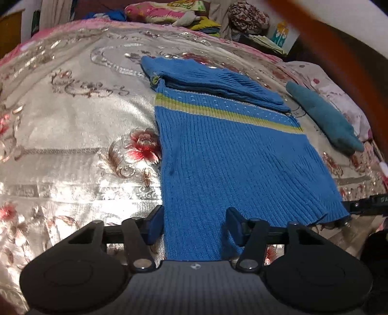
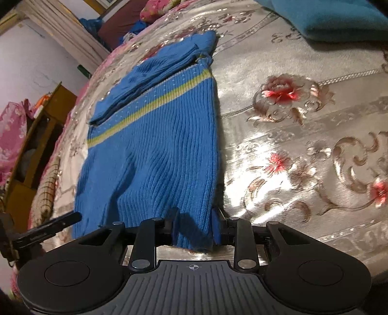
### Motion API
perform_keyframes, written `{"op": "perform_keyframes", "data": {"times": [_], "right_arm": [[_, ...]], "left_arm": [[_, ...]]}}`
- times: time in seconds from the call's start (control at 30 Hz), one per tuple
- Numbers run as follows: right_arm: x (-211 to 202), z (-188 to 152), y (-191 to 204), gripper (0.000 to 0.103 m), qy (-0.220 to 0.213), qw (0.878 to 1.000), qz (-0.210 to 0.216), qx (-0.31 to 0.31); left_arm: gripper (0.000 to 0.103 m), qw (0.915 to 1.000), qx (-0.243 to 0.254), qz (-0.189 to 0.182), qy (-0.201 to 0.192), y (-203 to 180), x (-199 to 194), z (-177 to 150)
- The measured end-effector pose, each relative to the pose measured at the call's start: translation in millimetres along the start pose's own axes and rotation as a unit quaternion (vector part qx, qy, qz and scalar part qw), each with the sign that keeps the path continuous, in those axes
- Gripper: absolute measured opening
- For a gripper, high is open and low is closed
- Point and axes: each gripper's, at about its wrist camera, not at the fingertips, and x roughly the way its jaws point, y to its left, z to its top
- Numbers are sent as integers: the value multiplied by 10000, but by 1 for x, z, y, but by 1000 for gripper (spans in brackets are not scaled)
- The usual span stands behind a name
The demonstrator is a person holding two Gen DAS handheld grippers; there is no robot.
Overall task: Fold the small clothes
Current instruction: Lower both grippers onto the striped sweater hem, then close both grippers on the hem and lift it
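Observation:
A small blue knit sweater with a yellow-green stripe lies flat on the bed, its sleeves folded across the top. It also shows in the right wrist view. My left gripper is open, its blue-padded fingers straddling the sweater's near left hem corner. My right gripper is open too, its fingers either side of the near right hem corner. The hem cloth lies between both pairs of jaws, which are not closed on it.
The bed has a shiny floral cover. A folded teal garment lies right of the sweater, also in the right wrist view. Pillows and piled clothes sit at the far end. A wooden cabinet stands beside the bed.

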Motion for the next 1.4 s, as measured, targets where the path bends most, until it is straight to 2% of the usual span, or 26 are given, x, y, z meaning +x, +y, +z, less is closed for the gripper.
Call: {"op": "perform_keyframes", "data": {"times": [0.03, 0.1, 0.17, 0.2, 0.4, 0.57, 0.67, 0.73, 0.83, 0.9, 0.97, 1.0, 1.13, 1.23, 1.4], "right_arm": [[0, 0, 0, 26, -27, 10000, 26, 29], [-1, 0, -2, 14, -63, 9998, 125, 156], [-4, 0, -5, 8, -148, 9993, 176, 283], [-8, 1, -6, 8, -232, 9989, 214, 350], [-43, 8, -15, 6, -798, 9946, 327, 576], [-55, 13, -25, 6, -1030, 9923, 121, 673], [-43, 11, -29, 6, -782, 9949, -162, 623], [-32, 8, -28, 10, -550, 9966, -209, 580], [-28, 4, -23, 13, -466, 9977, -206, 447], [-32, 6, -21, 19, -549, 9974, -109, 449], [-38, 9, -21, 34, -715, 9967, -114, 379], [-39, 12, -22, 36, -789, 9961, -109, 388], [-29, 24, -29, 37, -842, 9949, 82, 543], [-8, 29, -28, 37, -671, 9963, 111, 517], [3, 28, -31, 37, -527, 9967, 323, 519]], "left_arm": [[54, 10000, -20, 2, 4, 1, 0, 0], [43, 10000, -23, 15, 20, 1, 0, 1], [13, 9999, -104, -29, 110, 3, 1, 1], [12, 9996, -191, -84, 168, 6, 2, 1], [11, 9994, -355, -56, -27, 12, -11, -1], [11, 9986, -524, -43, -94, 20, -19, 0], [11, 9986, -513, 53, 67, 21, -9, -2], [11, 9986, -511, 26, 128, 20, -6, -4], [13, 9983, -565, -35, 144, 20, -8, -2], [16, 9980, -614, -54, 153, 24, -9, 0], [20, 9975, -687, -98, 141, 28, -8, 1], [21, 9969, -769, -141, 132, 31, -8, 2], [28, 9959, -879, -209, 67, 30, -2, 6], [36, 9970, -736, -220, 65, 24, 3, 10], [37, 9979, -574, -278, 107, 20, 8, 15]]}}
